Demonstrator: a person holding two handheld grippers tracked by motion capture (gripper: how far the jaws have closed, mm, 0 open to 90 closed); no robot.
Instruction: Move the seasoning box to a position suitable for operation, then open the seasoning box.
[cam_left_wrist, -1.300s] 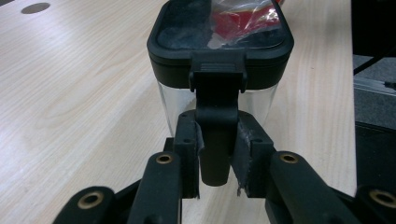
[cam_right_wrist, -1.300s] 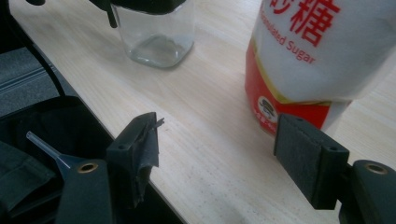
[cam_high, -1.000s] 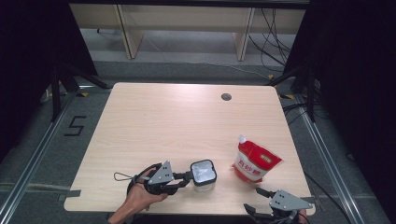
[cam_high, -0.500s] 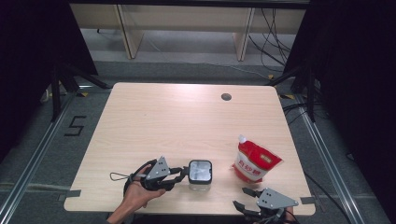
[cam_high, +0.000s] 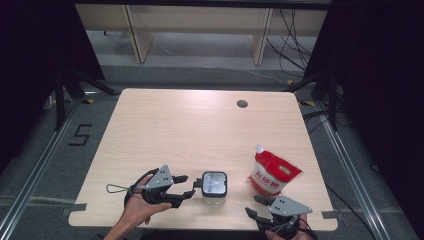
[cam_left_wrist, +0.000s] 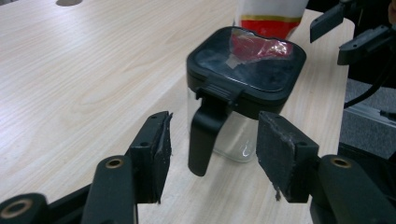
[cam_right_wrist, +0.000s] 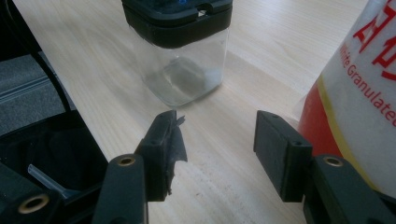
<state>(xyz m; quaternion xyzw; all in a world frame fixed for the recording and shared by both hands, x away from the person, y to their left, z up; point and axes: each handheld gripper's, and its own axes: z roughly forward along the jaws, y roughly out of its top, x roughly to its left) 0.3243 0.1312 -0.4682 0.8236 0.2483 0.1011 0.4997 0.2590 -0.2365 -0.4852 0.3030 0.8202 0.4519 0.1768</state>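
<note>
The jar stands near the table's front edge: clear, square, glassy walls, a glossy black lid with a black latch hanging at one side. The left gripper has just been opening; its rough pads flank the latch without touching. The right gripper has just been closing, still apart on nothing, between jar and the red-and-white sugar pouch
</note>
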